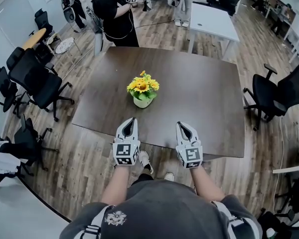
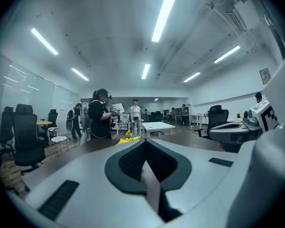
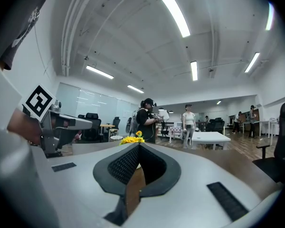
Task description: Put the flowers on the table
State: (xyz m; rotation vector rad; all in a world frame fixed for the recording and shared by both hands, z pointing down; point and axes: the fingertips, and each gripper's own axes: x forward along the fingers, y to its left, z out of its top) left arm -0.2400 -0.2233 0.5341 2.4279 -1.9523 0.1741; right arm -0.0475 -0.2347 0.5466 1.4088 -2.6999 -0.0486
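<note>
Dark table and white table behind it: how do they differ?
The dark table is brown, the white table white. The dark table bears a pot of yellow flowers; no flowers show on the white table. The dark table is near, the white table farther back. Both are rectangular.

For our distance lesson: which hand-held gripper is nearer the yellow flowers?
Left. In the head view the left hand-held gripper is just below the flowers; the right hand-held gripper is farther off, lower right.

Left gripper [image 1: 132, 119] and right gripper [image 1: 180, 124], level, fingers [image 1: 123, 132] together.
</note>
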